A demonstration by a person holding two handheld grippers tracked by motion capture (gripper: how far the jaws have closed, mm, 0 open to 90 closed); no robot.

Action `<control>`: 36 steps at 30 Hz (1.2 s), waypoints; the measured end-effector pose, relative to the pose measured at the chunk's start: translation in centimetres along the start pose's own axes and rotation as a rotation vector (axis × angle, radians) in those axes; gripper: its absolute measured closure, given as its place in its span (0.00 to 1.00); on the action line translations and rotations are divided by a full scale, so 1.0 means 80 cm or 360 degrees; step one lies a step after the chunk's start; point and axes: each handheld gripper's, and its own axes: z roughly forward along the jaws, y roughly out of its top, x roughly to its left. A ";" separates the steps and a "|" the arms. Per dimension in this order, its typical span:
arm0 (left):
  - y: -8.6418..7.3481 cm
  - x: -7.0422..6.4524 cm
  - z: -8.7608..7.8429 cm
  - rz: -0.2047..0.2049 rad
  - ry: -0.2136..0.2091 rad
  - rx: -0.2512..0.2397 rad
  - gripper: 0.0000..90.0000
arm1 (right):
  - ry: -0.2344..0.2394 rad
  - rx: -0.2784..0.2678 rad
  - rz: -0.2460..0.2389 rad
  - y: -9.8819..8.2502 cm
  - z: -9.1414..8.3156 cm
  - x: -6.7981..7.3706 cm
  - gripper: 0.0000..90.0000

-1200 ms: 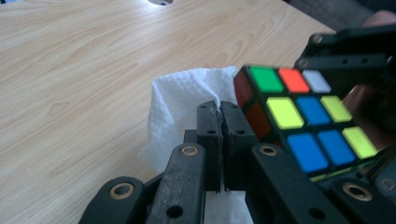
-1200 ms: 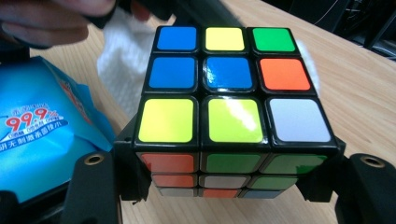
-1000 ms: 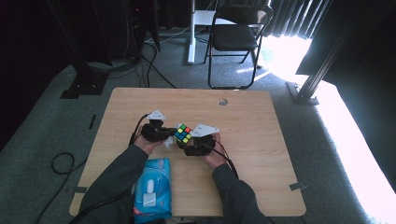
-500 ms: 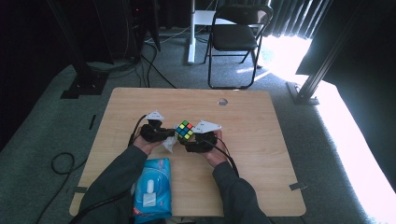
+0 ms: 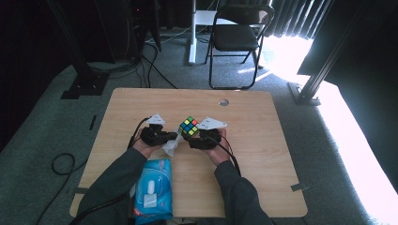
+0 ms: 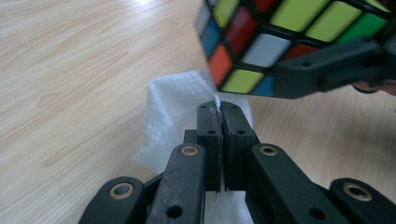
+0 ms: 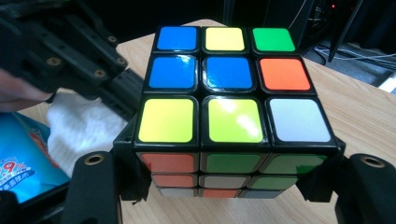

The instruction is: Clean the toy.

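Stage: I judge the wiping job to be at its start or middle. I have the cube lifted and the wipe pinched, but the two are just apart in the left gripper view, and I cannot tell which faces have been wiped.

Right claw point(image 5: 195, 137): clamped on the scrambled, black-framed, six-colour puzzle cube point(image 5: 188, 126), a jaw pressing on each side of its lower layers in the right gripper view.

Left claw point(image 6: 219, 116): jaws closed tight on a crumpled white textured wet wipe point(image 6: 175, 109); a fringe of the cloth pokes up between the tips.

Where the cube is: held over the middle of the light wooden desk point(image 5: 263, 154), between my two hands, with the wipe hanging just beside and below it.

How the cube looks point(image 7: 232, 79): glossy stickers, top face mixed with three blue, three yellow, one green, one orange, one white. Glare sits on one yellow tile; I see no obvious grime.

Supply: a blue soft plastic pack of wet wipes point(image 5: 151, 187) lies flat by my left forearm at the near edge of the desk.

Left to do, as I judge it: bring the wipe onto the faces, turn the cube, and set both down.
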 end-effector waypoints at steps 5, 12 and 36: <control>0.003 -0.009 0.000 0.0058 -0.0026 -0.0008 0.97 | 0.0002 -0.0014 0.0028 0.003 0.002 0.000 0.38; 0.004 -0.014 0.003 0.0124 0.0000 0.0031 0.97 | -0.0012 -0.0017 0.0031 0.006 0.004 0.001 0.38; -0.021 0.026 0.033 0.0042 0.0249 0.0379 0.50 | -0.0003 0.0022 0.0016 -0.002 0.009 0.004 0.38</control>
